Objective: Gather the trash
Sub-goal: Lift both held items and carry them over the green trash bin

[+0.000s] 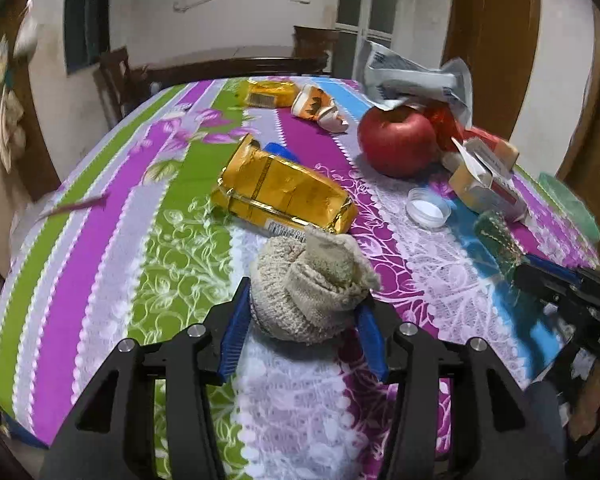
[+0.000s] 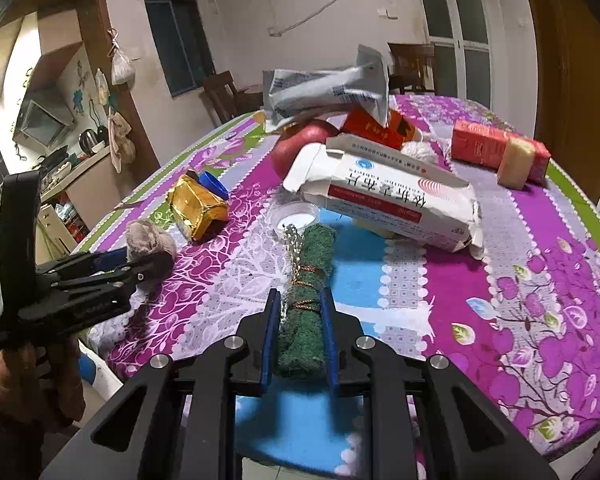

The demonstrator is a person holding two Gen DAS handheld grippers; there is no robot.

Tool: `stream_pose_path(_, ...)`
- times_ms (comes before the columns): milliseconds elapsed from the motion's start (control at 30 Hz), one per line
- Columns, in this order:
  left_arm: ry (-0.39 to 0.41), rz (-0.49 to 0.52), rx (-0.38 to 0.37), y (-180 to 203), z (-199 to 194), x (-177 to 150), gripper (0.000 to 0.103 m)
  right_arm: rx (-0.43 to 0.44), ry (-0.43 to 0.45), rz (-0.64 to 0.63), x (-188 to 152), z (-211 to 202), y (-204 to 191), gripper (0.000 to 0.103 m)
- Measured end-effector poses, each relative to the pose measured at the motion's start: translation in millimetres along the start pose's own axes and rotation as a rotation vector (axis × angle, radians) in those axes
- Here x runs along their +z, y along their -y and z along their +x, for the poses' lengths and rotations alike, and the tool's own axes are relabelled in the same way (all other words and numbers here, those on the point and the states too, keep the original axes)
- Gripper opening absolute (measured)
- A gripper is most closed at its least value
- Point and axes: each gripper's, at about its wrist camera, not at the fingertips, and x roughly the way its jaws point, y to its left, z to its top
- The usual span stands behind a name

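Green scrub pad [image 2: 306, 300]: rolled, wire-tied, on the tablecloth [image 2: 540, 280], pinched between the blue pads.
Right gripper [image 2: 300, 304]: angled down, clenched on the green scrub pad.
Beige cloth wad [image 1: 312, 284]: on the table's near edge.
Left gripper [image 1: 304, 316]: tilted down, grasping the beige cloth wad; hand [image 2: 24, 384] on its handle.
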Motion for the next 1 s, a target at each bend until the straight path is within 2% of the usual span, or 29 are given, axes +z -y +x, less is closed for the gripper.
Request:
stream_pose_path(67, 0.017, 0.037, 0.061, 6.8, -6.0, -1.2, 0.048, -0.001, 0.011, -0.009, -2.3, -5.1, -1.1, 0.021)
stream_pose_path(233, 0.116, 0.044, 0.071, 21.3, -33.3, 6.8, 0.046, 0.001, 0.072, -0.029, -0.4, -25.3, -2.0, 0.021)
stream_pose_path(367, 0.196, 0.054, 0.047, 43.8, -51.9, 25.3, 0.046, -0.039, 0.167, -0.053, 12.7, -56.2, 3.5, 0.020)
stream_pose_path(467, 0.247, 0.086, 0.027, 70.9, -59.0, 40.8, 0.046, -0.091, 0.240, -0.060, 27.0, -83.7, 20.3, 0.014)
stream_pose_path(500, 0.264, 0.094, 0.021, 79.6, -60.1, 46.1, 0.046, -0.099, 0.248, -0.060, 31.2, -88.5, 25.2, 0.009)
stream_pose_path(600, 0.285, 0.093, -0.024, 100.8, -59.7, 62.1, 0.047, -0.119, 0.259, -0.067, 41.5, -97.3, 44.8, 0.002)
stream_pose_path(733, 0.308, 0.111, -0.046, 125.1, -58.9, 77.8, 0.047, -0.122, 0.237, -0.051, 43.2, -94.2, 72.6, 0.001)
stream_pose_path(833, 0.297, 0.111, -0.041, 127.4, -53.7, 79.8, 0.048, -0.021, 0.124, 0.047, 37.3, -85.1, 96.5, 0.002)
stream_pose_path(867, 0.291, 0.104, -0.037, 125.2, -53.0, 77.8, 0.048, -0.012, 0.108, 0.025, 29.7, -90.1, 92.1, 0.015)
stream_pose_path(900, 0.284, 0.097, -0.028, 122.3, -52.7, 74.9, 0.048, 0.041, 0.085, 0.029, 22.9, -93.1, 89.0, 0.059)
stream_pose_path(933, 0.269, 0.092, -0.026, 118.8, -49.8, 70.8, 0.048, 0.098, 0.070, 0.045, 15.9, -94.1, 85.7, 0.078)
stream_pose_path(967, 0.259, 0.089, -0.027, 117.4, -48.5, 66.5, 0.048, 0.127, 0.040, 0.046, 7.3, -91.4, 79.4, 0.087)
stream_pose_path(1000, 0.252, 0.091, -0.025, 116.5, -47.4, 61.4, 0.048, 0.123, 0.005, 0.030, 0.2, -84.9, 72.2, 0.083)
